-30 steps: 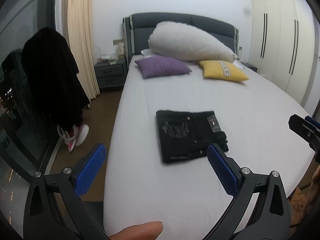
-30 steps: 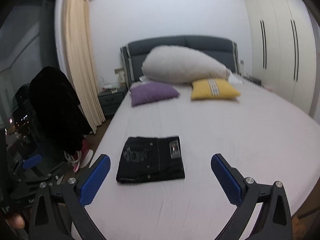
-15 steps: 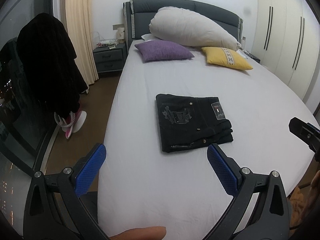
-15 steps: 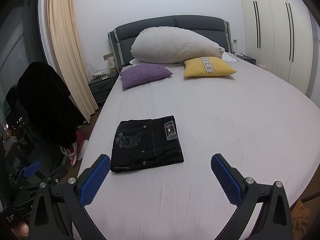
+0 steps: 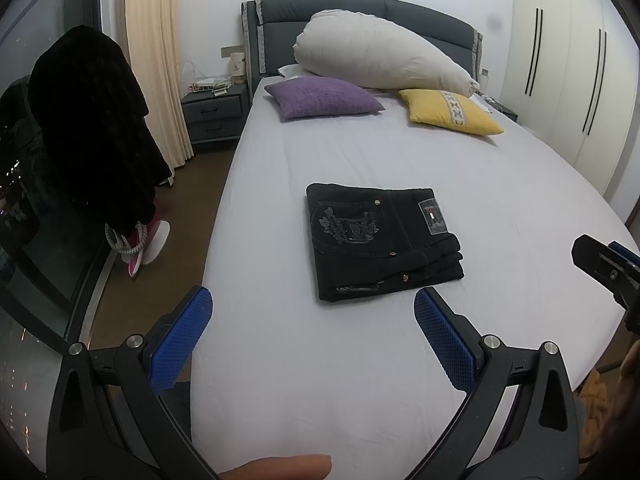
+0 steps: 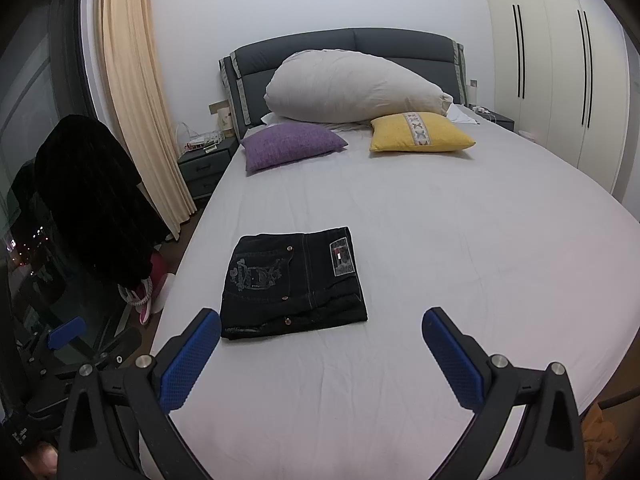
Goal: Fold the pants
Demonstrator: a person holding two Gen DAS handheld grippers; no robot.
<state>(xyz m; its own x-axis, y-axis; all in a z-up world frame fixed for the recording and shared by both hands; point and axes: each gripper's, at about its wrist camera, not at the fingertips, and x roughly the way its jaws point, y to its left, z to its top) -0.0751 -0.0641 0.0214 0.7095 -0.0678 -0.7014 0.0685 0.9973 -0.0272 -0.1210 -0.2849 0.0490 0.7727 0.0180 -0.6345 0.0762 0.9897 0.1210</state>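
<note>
Pants: the black pants (image 5: 382, 240) lie folded into a compact rectangle on the white bed (image 5: 360, 380), near its left edge, back pocket and label patch facing up.
Left gripper: the left gripper (image 5: 312, 336) hangs above the sheet short of the bundle, fingers wide apart, holding nothing.
Right gripper: the right gripper (image 6: 322, 356) hangs likewise, fingers spread, empty, well clear of the cloth.
Stage: judged from the tidy stack, the folding looks finished.
Doing it well: only a light check is called for; the near right layers (image 5: 444, 260) sit slightly stepped, so any touch should press flat, not drag.
Risk: snagging an edge would undo the fold.
</note>
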